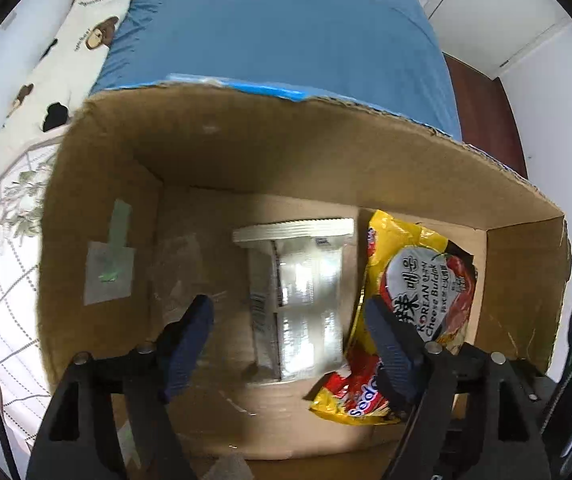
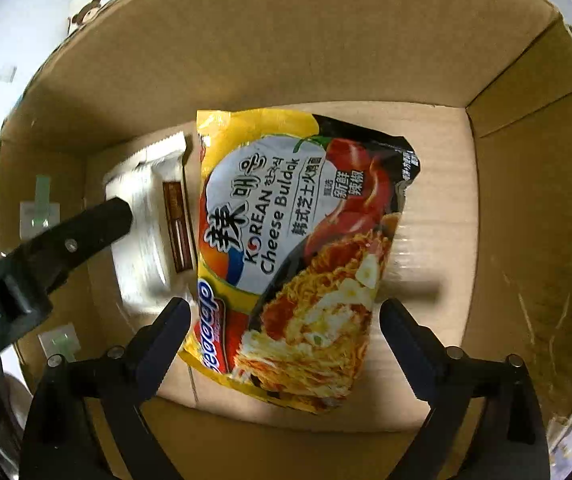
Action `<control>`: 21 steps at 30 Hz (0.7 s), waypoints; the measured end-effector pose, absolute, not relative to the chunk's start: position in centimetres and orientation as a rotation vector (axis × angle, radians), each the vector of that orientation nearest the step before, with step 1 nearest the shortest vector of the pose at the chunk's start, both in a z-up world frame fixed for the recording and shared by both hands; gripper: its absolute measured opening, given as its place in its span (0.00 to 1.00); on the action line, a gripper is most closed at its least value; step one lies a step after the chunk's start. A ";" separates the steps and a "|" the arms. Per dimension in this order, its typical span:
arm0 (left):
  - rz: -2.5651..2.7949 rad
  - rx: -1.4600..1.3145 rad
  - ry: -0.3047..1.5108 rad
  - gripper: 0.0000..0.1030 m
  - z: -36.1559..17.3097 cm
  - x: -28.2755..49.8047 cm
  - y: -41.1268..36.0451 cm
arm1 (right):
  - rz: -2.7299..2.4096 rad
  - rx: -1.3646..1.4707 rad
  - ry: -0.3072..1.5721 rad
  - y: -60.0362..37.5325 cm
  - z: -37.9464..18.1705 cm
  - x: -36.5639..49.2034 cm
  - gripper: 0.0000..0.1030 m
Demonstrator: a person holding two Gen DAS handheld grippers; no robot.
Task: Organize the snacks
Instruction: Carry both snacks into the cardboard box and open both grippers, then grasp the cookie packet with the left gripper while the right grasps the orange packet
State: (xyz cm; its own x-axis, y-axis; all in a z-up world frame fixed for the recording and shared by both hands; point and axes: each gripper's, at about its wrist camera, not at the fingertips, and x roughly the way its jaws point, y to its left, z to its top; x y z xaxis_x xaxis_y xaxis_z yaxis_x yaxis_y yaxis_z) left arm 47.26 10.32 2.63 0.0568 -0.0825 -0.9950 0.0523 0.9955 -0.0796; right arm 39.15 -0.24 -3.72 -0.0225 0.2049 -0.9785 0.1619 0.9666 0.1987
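Note:
A yellow Korean cheese noodle packet [image 2: 294, 248] lies flat on the floor of an open cardboard box [image 2: 245, 40]. A white and silver snack packet [image 2: 145, 216] lies to its left. My right gripper [image 2: 281, 312] is open above the noodle packet's near end, fingers astride it, not gripping. My left gripper [image 1: 290, 312] is open above the white packet [image 1: 306, 300], with the noodle packet [image 1: 414, 304] behind its right finger. The left gripper's finger [image 2: 97, 220] shows in the right wrist view over the white packet.
The box stands on a bed with a blue cover [image 1: 277, 24]. A bear-print pillow [image 1: 73, 52] and a checked cloth [image 1: 1, 280] lie to the left. A dark floor strip [image 1: 486, 112] and white cupboard [image 1: 506, 8] are at the right. Tape patches [image 1: 109, 268] mark the box's left wall.

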 end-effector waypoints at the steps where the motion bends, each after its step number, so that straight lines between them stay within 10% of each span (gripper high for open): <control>1: -0.098 -0.021 1.504 0.74 1.8 47.9 9.9 | 0.033 0.284 1.593 -0.6 -3.4 39.5 0.95; 21: -0.103 0.060 1.178 0.74 9.9 39.2 13.1 | -0.037 0.153 1.261 -0.3 7.3 29.2 0.95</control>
